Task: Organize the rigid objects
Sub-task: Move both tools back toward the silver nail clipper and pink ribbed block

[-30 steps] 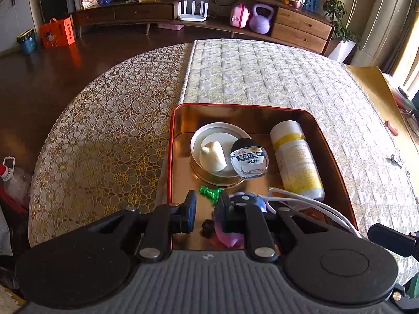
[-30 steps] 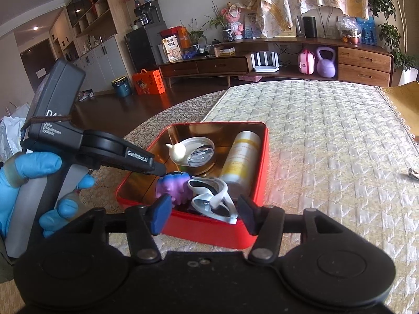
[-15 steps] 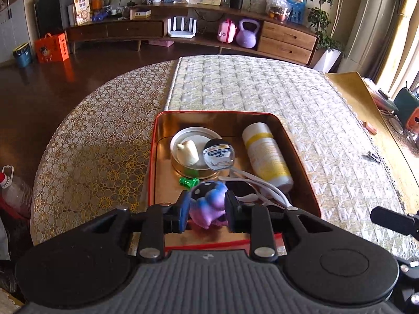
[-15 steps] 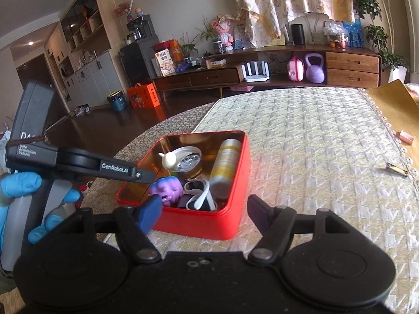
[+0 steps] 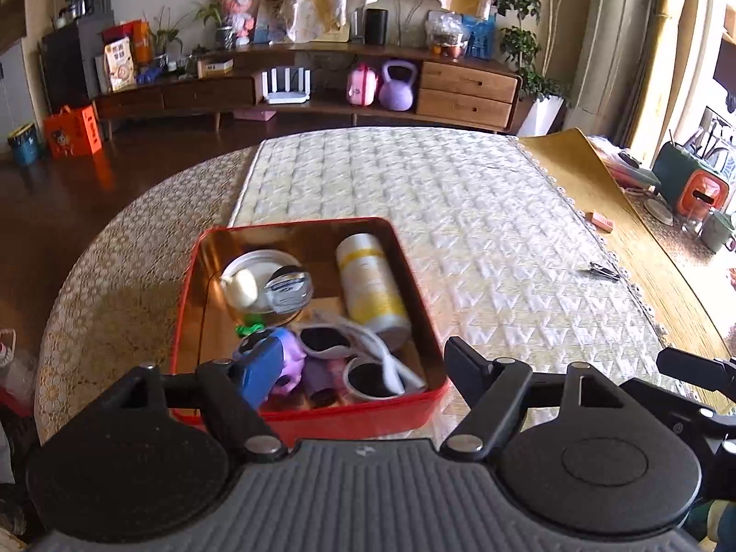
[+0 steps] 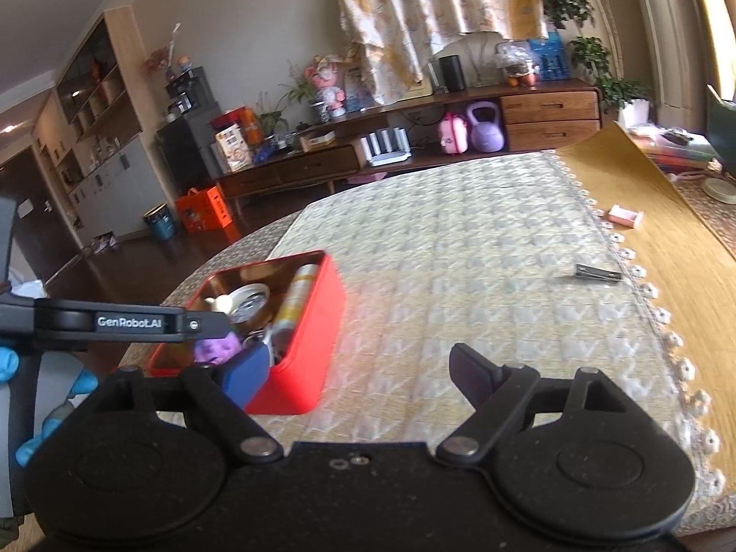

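Note:
A red tin tray (image 5: 416,308) with a gold inside sits on the quilted table cover. In it lie a white and yellow bottle (image 5: 370,285), a round dish (image 5: 255,260) with a small jar (image 5: 290,287), white sunglasses (image 5: 349,349) and a purple toy (image 5: 292,356). My left gripper (image 5: 363,368) hovers over the tray's near edge, its jaws opening, nothing between the pads. My right gripper (image 6: 359,375) hangs right of the tray (image 6: 317,322), its jaws also opening and empty. A metal nail clipper (image 6: 598,272) lies far right on the cover.
A blue-gloved hand (image 6: 83,382) holds the left gripper, whose finger (image 6: 138,322) reaches over the tray in the right wrist view. A small pink box (image 6: 625,217) lies on the yellow mat at the right. A long wooden sideboard (image 5: 464,87) stands behind the table.
The left gripper let go of the purple toy, which now lies in the tray, and its jaws spread wide. Both grippers drew back from the tray. The right jaws widened.

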